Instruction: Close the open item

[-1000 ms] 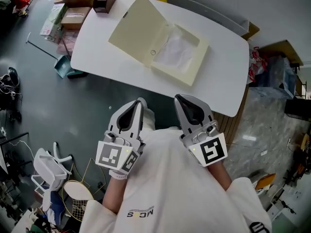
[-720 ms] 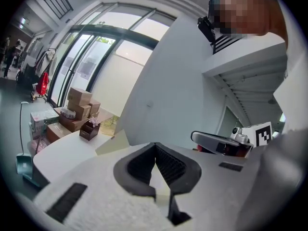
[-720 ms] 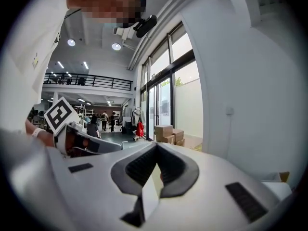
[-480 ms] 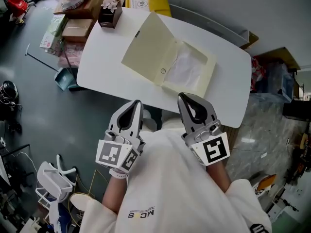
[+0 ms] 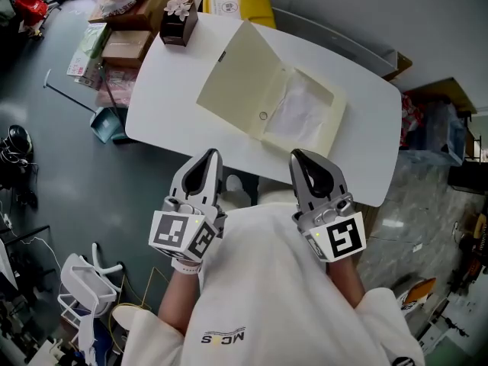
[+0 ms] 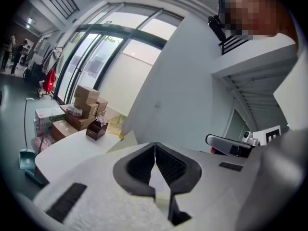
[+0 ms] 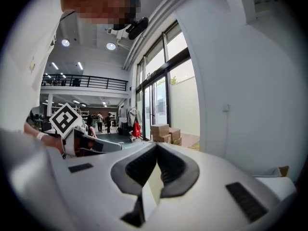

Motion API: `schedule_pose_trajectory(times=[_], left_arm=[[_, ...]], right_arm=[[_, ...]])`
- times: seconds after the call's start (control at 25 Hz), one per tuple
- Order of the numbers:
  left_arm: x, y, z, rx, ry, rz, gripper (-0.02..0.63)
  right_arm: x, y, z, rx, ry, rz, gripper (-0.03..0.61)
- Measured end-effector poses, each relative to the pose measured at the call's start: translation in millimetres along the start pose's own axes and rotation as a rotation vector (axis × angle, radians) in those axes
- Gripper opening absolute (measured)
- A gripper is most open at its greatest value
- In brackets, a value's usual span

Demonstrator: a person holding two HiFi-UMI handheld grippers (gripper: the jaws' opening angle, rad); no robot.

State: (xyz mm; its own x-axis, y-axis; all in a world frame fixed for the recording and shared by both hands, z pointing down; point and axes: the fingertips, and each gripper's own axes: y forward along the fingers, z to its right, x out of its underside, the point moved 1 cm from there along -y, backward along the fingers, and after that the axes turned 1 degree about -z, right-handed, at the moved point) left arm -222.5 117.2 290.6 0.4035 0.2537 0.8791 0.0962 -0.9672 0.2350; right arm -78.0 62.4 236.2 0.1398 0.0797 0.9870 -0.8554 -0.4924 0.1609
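Ahead, folder (image 5: 242,82) open on table (image 5: 168,90) beyond left tongs (image 5: 211,155) and right tongs (image 5: 299,157); both closed together, empty.

Your left gripper (image 6: 155,145) has its dark ribbed jaws pressed together at the tips, with nothing between them, and it points over the near edge of a white table (image 6: 57,153). Just past the jaws a corner of the cream lid (image 6: 127,139) stands tilted up, and farther back on the table sits a small dark box (image 6: 96,128) topped with a pale flower, with stacked cardboard boxes (image 6: 86,102) behind it by the tall windows. To the right your right gripper (image 6: 211,140) reaches in level, its marker cube (image 6: 272,134) partly showing.
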Motion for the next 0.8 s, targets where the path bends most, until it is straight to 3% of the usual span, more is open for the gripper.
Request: schedule_pose_trajectory(times=[0.24,0.8], left_arm=[[6,21,-35,-0.074,-0.02,0.002,0.028],[32,68,-103,-0.189,-0.114,-0.002,0.033]], right_arm=[[5,13,3,0.006,0.007,-0.019,0.015],[40,40,2,-0.071,0.063,-0.1,0.015]])
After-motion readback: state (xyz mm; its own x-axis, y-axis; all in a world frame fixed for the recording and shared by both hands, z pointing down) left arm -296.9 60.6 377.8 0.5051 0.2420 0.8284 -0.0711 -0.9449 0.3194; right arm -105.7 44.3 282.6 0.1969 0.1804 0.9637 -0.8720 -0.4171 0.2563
